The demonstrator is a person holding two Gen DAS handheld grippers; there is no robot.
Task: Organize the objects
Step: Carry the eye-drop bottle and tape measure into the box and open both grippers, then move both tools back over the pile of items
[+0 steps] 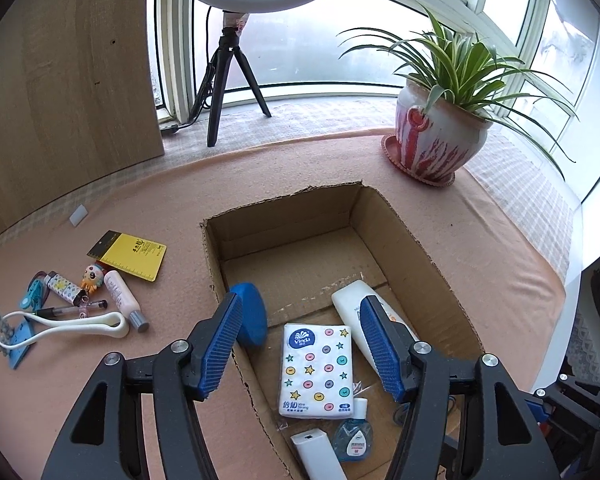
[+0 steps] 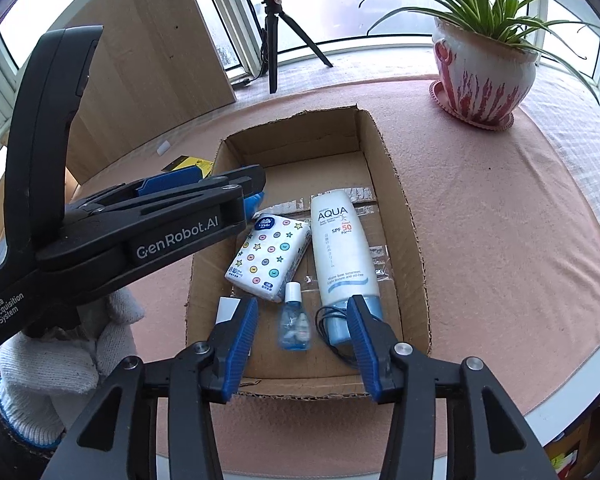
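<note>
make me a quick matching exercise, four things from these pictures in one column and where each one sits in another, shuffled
Things:
1. sunscreen tube
2. yellow notepad
3. potted plant
4. tissue pack

Places:
A. on the cloth left of the cardboard box
B. in the box, along its right wall
C. on the cloth beyond the box's far right corner
D. in the box, left of the tube

Pairs: 1-B, 2-A, 3-C, 4-D

Corrugated cardboard box [image 2: 404,216], matt, rough-cut rims. Glossy plastic sunscreen tube [image 2: 342,248]. Printed plastic-film tissue pack [image 1: 317,368]. Matt felt-like cloth on surface [image 1: 480,256]. Ribbed blue rubber pads [image 1: 220,344].
</note>
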